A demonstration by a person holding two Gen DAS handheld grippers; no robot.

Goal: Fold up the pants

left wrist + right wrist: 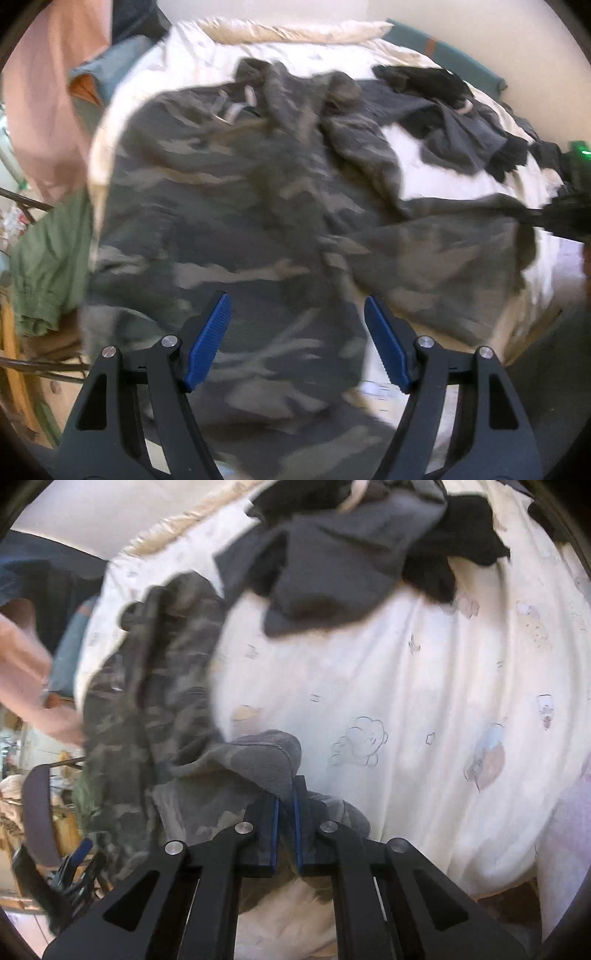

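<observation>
Apparently right claw (286,805) pinches camouflage pants (155,686); left claw (297,328) gapes.

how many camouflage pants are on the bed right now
1. The camouflage pants lie spread across the near part of the bed, one edge pinched in the right gripper. The dark clothes pile behind could hide more.

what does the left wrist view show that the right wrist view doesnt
Only the left wrist view: the left tool open above the spread camo pants, and a green garment hanging off the left.

Only the right wrist view: the right tool shut on a fold of the pants, and the cartoon prints on the sheet.

Both: the camo pants, the dark clothes pile and the white bed sheet.
</observation>
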